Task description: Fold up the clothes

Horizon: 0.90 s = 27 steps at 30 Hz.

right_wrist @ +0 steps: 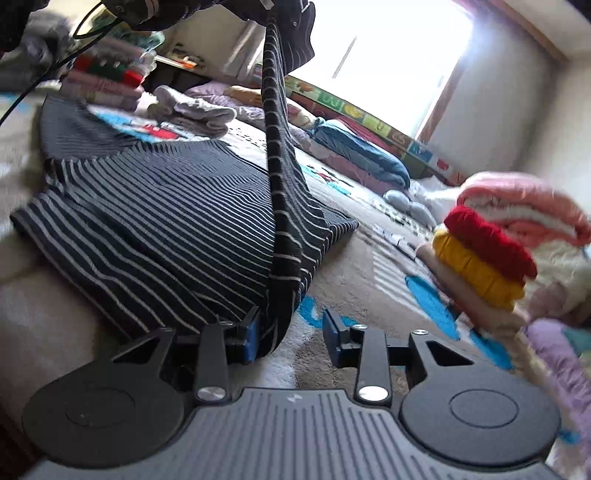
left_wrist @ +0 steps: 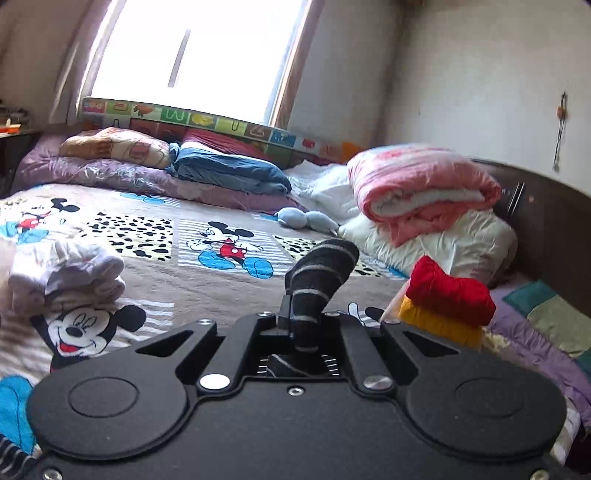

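Nearest the right wrist camera, the right gripper [right_wrist: 291, 332] sits low over the bedspread [right_wrist: 351, 258] with its jaws apart. A hanging fold of the striped garment [right_wrist: 147, 206] drapes against the left blue pad [right_wrist: 248, 338], while the other pad stands clear, so nothing is pinched there yet. The rest of the garment lies spread on the bed just beyond, and one edge rises in a taut band to the top of the picture, where the left gripper [right_wrist: 284, 7] seems to hold it up.

In the left wrist view, the left gripper [left_wrist: 295, 314] is closed on a bunched piece of that same striped cloth, which pokes up between its fingers.

To do this fold well, the right gripper should probably close fully on the hanging edge before either hand travels. Both hands would then need to carry the cloth level, so that the stripes stay parallel and the fold lands square.

Only the right view shows the body of the garment and how much lies flat. Only the left view shows the firm grip. Further off, both show a red and yellow stack of folded clothes [left_wrist: 447, 302], a pink quilt [left_wrist: 417, 184] on pillows behind it, and blue bedding [left_wrist: 229, 170] under the window [left_wrist: 199, 55].
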Each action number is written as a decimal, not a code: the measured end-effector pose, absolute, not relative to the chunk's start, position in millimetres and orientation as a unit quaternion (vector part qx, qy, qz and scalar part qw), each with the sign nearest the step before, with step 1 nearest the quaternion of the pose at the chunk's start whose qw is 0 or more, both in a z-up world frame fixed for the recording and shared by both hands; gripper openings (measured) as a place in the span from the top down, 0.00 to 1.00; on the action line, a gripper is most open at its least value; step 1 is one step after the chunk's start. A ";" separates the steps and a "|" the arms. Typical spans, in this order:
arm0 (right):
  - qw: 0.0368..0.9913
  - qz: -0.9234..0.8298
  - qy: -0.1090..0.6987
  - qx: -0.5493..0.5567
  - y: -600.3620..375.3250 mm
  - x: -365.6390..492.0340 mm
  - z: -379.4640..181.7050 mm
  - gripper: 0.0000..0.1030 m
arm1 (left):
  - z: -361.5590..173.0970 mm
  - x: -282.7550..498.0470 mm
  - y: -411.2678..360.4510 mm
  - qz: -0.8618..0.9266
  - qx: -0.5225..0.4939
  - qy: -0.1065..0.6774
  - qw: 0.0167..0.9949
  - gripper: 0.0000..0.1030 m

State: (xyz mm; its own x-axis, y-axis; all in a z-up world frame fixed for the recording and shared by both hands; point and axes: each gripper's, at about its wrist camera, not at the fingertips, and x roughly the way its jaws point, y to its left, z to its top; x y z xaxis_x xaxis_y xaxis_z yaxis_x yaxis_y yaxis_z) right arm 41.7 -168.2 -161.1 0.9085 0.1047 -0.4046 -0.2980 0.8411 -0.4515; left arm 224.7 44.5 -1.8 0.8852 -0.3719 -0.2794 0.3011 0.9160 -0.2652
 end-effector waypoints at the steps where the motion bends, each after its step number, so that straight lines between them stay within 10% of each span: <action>1: 0.939 0.106 0.182 -0.271 -166.2 40.4 -161.8 0.67 | -6.1 222.9 49.7 -0.177 -0.114 0.161 0.964 0.98; 27: 0.900 0.111 0.183 -0.379 -142.3 38.4 -166.6 0.67 | -87.4 206.7 128.1 -0.132 -0.187 0.237 0.944 0.98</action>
State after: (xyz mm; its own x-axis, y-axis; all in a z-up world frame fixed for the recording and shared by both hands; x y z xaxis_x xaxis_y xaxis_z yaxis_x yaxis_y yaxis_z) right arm 38.4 -142.3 -166.6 0.9085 0.0604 -0.4135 -0.3379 0.6886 -0.6417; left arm 206.7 128.1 -87.4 0.8527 -0.3387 -0.3976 0.1615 0.8950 -0.4159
